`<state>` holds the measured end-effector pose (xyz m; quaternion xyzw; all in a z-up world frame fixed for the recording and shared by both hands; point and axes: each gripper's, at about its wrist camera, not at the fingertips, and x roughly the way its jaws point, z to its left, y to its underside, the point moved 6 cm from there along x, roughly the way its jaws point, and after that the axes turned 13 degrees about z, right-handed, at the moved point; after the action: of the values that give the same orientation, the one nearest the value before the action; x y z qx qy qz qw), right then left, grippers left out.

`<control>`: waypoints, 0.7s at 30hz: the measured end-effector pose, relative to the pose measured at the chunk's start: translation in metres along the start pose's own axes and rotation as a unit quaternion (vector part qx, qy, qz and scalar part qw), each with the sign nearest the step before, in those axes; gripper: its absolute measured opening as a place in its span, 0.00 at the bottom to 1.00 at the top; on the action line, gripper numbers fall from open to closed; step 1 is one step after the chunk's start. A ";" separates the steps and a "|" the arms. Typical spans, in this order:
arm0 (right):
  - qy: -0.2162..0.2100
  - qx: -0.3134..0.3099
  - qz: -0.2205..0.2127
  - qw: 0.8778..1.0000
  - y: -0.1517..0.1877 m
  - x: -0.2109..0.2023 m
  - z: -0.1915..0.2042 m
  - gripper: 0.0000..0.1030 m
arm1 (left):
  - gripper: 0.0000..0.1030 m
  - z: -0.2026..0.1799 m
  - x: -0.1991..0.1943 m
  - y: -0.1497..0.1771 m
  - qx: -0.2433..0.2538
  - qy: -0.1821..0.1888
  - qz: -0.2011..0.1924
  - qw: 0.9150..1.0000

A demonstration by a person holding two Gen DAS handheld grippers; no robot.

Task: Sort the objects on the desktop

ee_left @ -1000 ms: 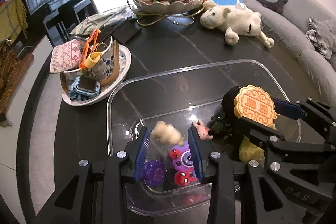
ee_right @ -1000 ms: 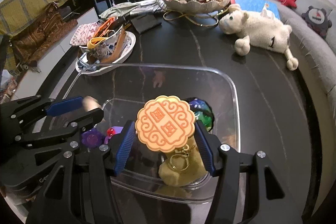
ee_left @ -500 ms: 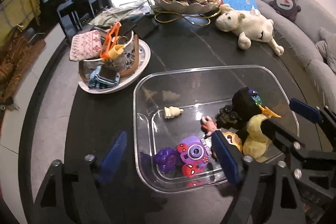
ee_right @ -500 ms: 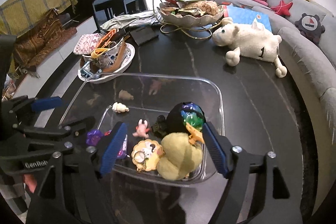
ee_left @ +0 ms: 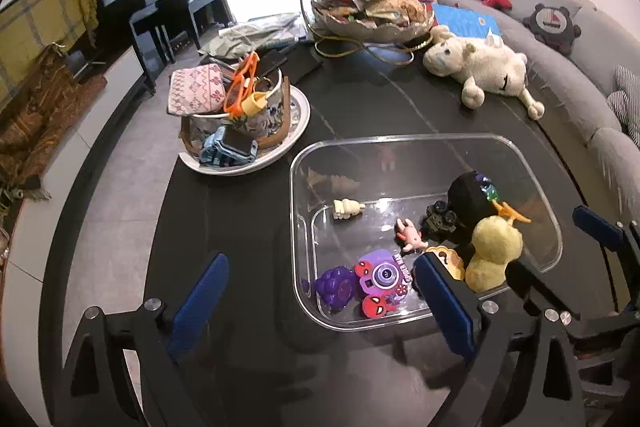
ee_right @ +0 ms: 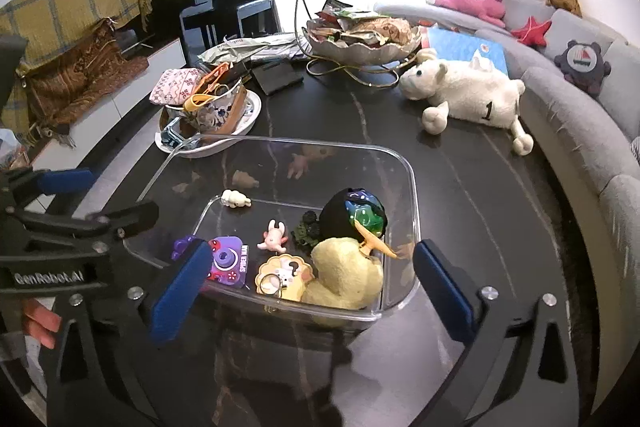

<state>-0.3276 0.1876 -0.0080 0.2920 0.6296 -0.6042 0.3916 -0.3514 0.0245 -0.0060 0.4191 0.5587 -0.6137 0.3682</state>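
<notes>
Two grippers hung over the near end of the clear bin [ee_right: 404, 163], both pointing down into it. The left gripper [ee_left: 320, 303] had its blue pads spread wide and still parting, nothing between them; the right gripper [ee_right: 312, 287] stood likewise, jaws opening and empty. Below the right one the moon-cake keyring [ee_right: 282, 277] lay face down against the yellow duck [ee_right: 344, 275], and the cream figurine [ee_left: 347, 209] rested alone near the bin's far left corner. The purple camera toy [ee_left: 382, 277], pink pig [ee_right: 273, 237] and black ball [ee_right: 352, 217] filled the rest. Judged as a release step, it would be done well by letting the jaws finish opening and lifting clear of the bin wall before turning to the next item, perhaps the clutter on the white plate [ee_left: 298, 119] or the plush sheep [ee_right: 468, 95] on the dark table [ee_right: 460, 179].
</notes>
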 end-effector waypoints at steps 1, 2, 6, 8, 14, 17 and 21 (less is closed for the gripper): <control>0.002 -0.003 0.000 1.000 0.001 -0.001 0.002 0.98 | 0.96 0.000 -0.003 0.001 0.000 0.005 -0.002 1.000; 0.002 -0.005 -0.001 1.000 0.003 -0.003 0.004 0.98 | 0.96 -0.001 -0.006 0.002 0.001 0.006 -0.004 1.000; -0.002 -0.004 -0.008 1.000 0.006 -0.009 0.008 0.99 | 0.97 -0.006 -0.016 0.010 0.012 0.001 -0.011 1.000; -0.002 -0.005 -0.009 1.000 0.008 -0.012 0.009 0.99 | 0.97 -0.008 -0.021 0.013 0.016 -0.002 -0.016 1.000; -0.008 0.004 -0.015 1.000 0.014 -0.024 0.011 0.99 | 0.98 -0.006 -0.036 0.026 0.001 0.001 -0.034 0.999; -0.010 0.007 -0.016 1.000 0.019 -0.030 0.012 0.99 | 0.98 -0.006 -0.041 0.034 -0.009 0.005 -0.034 0.999; -0.009 0.013 -0.022 1.000 0.028 -0.041 0.012 0.99 | 0.98 -0.008 -0.050 0.044 -0.014 0.010 -0.039 0.999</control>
<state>-0.2813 0.1824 0.0122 0.2781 0.6242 -0.6233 0.3802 -0.2912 0.0269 0.0231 0.3980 0.5869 -0.6152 0.3445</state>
